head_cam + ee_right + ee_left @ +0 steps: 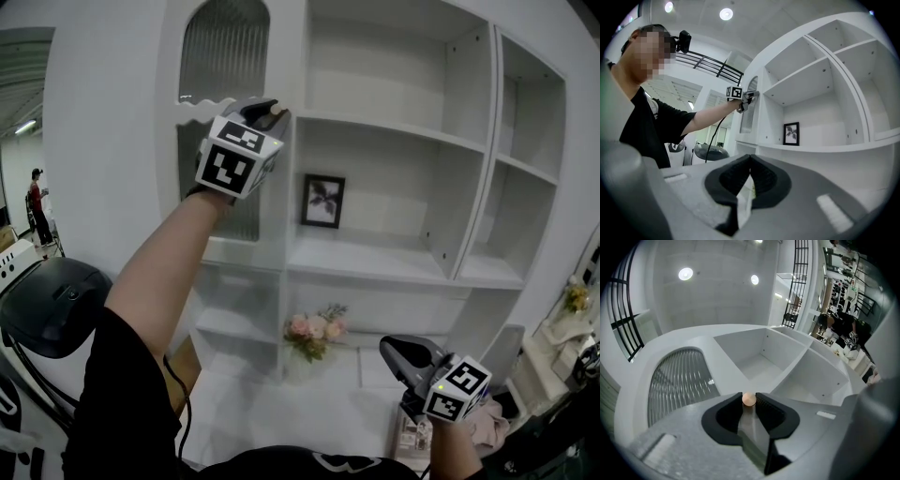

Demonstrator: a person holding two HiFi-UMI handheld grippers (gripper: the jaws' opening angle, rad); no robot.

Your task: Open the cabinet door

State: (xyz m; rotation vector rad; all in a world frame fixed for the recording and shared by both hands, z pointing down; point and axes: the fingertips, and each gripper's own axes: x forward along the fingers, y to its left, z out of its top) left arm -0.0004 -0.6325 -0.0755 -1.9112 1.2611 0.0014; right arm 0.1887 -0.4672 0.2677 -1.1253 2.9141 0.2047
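Observation:
The white cabinet door [223, 66] is tall, with an arched ribbed-glass panel [677, 380], and stands at the left of a white shelf unit. Its small round tan knob [748, 399] sits at the door's right edge. My left gripper [275, 113] is raised to that edge, and its jaws [748, 397] are shut on the knob, with the pads touching it on both sides. The right gripper view shows this same grip [749, 96] from the side. My right gripper [401, 352] hangs low at the lower right, its jaws [750, 157] shut with nothing between them.
Open white shelves [394, 141] fill the unit to the right of the door. A framed picture [323, 201] stands on the middle shelf and pink flowers [314, 330] on a lower one. A dark round appliance [52, 305] sits at the left. A person [36, 202] stands far off.

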